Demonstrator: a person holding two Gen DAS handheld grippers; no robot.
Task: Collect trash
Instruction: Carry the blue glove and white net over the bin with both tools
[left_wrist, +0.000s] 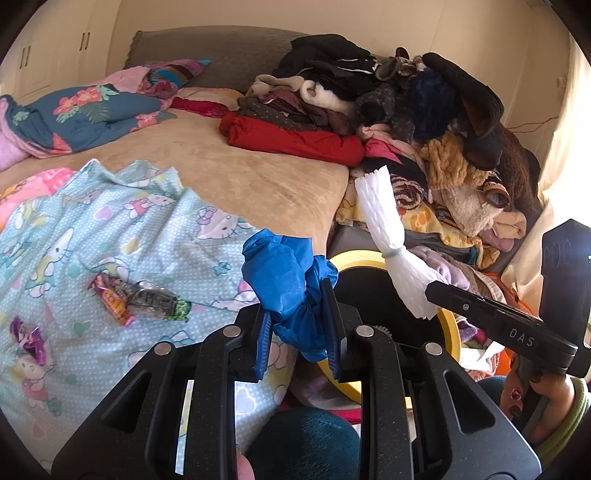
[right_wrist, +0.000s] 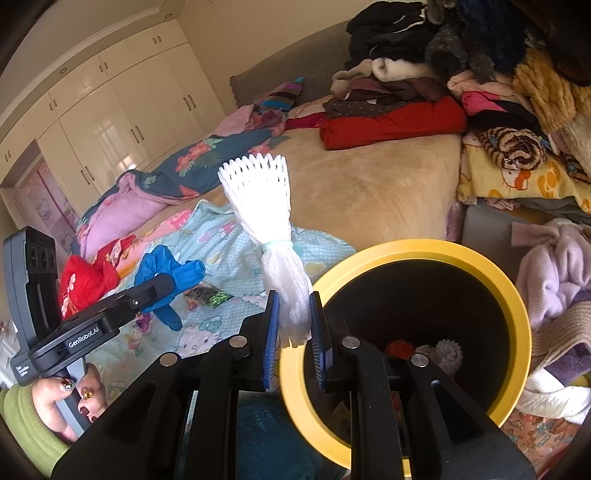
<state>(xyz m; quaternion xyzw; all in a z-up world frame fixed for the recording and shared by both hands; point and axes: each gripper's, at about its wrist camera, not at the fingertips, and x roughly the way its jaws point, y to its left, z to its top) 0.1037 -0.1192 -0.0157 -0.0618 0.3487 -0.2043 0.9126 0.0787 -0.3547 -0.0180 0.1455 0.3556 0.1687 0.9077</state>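
Note:
My left gripper (left_wrist: 297, 314) is shut on a crumpled blue glove (left_wrist: 284, 273), held above the bed's edge beside the yellow-rimmed black bin (left_wrist: 448, 328). My right gripper (right_wrist: 293, 314) is shut on a white foam net sleeve (right_wrist: 266, 206) tied with a band, held upright just left of the bin (right_wrist: 406, 251). The bin holds a few bits of trash (right_wrist: 448, 356). The sleeve (left_wrist: 384, 218) and the right gripper (left_wrist: 432, 291) also show in the left wrist view; the glove (right_wrist: 166, 273) shows in the right wrist view. Snack wrappers (left_wrist: 136, 297) and a purple wrapper (left_wrist: 29, 338) lie on the Hello Kitty sheet.
A bed with a tan blanket (left_wrist: 236, 166) and a Hello Kitty sheet (left_wrist: 110, 229) fills the left. A tall pile of clothes (left_wrist: 406, 110) sits at the back right. More clothes (right_wrist: 554, 266) lie right of the bin. White wardrobes (right_wrist: 110, 122) stand behind.

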